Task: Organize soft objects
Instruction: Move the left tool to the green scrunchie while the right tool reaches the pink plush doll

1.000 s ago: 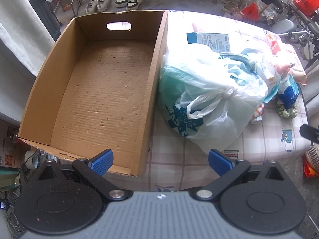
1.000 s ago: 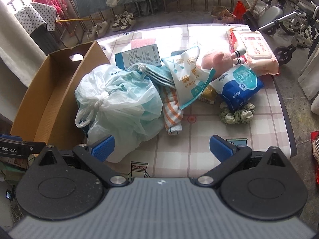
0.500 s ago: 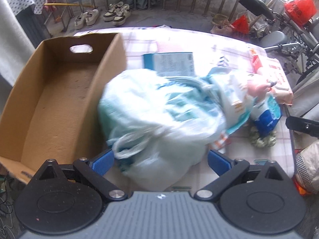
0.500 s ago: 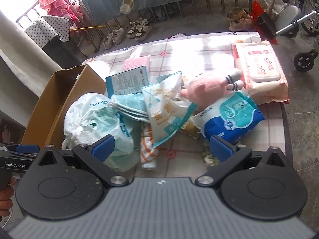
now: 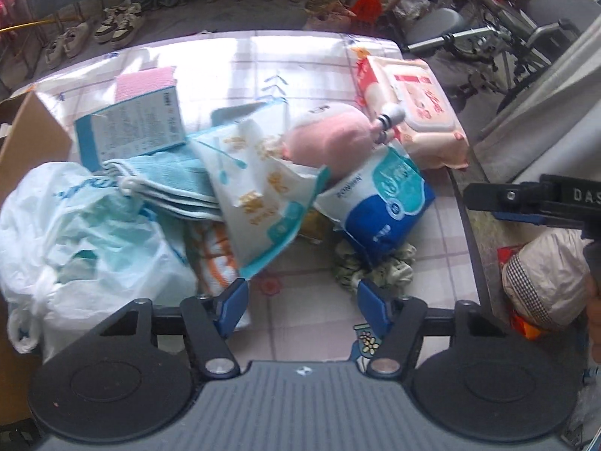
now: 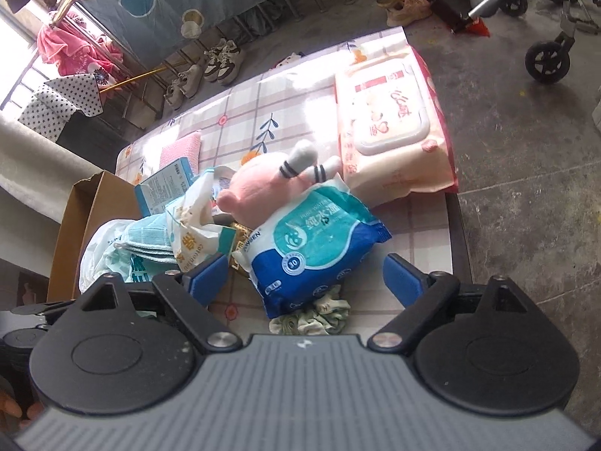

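A pile of soft goods lies on the checked tablecloth (image 5: 300, 64). A tied white plastic bag (image 5: 86, 240) lies at the left, with folded teal cloths (image 5: 169, 184), a white cotton-pad pack (image 5: 259, 195), a pink plush toy (image 5: 330, 139), a blue wipes pack (image 5: 379, 203) and a green scrunchie (image 5: 375, 267). My left gripper (image 5: 302, 300) is open and empty above the table's near edge. My right gripper (image 6: 304, 274) is open and empty, its jaws on either side of the blue wipes pack (image 6: 311, 248) without closing on it. The pink plush (image 6: 270, 188) lies behind the pack.
A cardboard box (image 6: 82, 221) stands at the table's left end. A large pink wet-wipes pack (image 6: 390, 120) lies at the far right edge. A blue-and-white carton (image 5: 131, 127) and a pink cloth (image 5: 146, 79) lie at the back. Shoes, a wheelchair and bare floor surround the table.
Both grippers have swung right, away from the cardboard box and toward the pile. The right gripper has come down close over the blue wipes pack. Both stay open.
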A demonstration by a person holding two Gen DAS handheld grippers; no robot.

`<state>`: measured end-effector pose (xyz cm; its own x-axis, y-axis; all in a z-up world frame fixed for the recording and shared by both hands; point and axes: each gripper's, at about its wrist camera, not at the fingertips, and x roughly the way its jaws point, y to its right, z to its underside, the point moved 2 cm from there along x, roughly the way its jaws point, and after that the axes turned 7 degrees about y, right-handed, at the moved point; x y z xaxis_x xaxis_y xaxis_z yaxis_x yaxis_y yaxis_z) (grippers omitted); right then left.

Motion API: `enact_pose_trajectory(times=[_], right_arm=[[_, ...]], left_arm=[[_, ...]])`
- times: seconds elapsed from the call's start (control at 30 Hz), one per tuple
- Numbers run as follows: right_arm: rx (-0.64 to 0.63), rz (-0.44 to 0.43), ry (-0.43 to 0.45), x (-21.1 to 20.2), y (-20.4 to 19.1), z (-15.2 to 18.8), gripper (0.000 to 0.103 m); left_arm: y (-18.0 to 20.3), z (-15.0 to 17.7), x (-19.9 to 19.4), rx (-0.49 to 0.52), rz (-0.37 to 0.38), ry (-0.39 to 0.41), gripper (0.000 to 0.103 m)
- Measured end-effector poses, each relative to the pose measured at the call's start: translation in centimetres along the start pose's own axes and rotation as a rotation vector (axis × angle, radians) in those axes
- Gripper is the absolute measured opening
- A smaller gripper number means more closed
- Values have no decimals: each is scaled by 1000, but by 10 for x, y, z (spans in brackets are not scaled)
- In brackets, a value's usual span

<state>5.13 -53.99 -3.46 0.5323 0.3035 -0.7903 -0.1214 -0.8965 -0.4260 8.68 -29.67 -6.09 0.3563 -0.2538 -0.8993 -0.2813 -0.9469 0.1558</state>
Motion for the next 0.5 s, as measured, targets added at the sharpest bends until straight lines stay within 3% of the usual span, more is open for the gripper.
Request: enact_pose_trajectory(times=[0.13, 0.23, 0.3, 0.5], right_arm=[[58, -38, -83, 27, 24, 12, 53], [59, -75, -141, 51, 34, 22, 39], [19, -98, -176, 69, 36, 28, 22], [-21, -166, -273, 113, 35, 43, 15]], left_arm=[[30, 7, 35, 85, 41, -36, 59], [45, 13, 61, 131, 59, -58, 62], [51, 17, 75, 161, 50, -65, 67], [53, 29, 93, 165, 56, -109, 73]])
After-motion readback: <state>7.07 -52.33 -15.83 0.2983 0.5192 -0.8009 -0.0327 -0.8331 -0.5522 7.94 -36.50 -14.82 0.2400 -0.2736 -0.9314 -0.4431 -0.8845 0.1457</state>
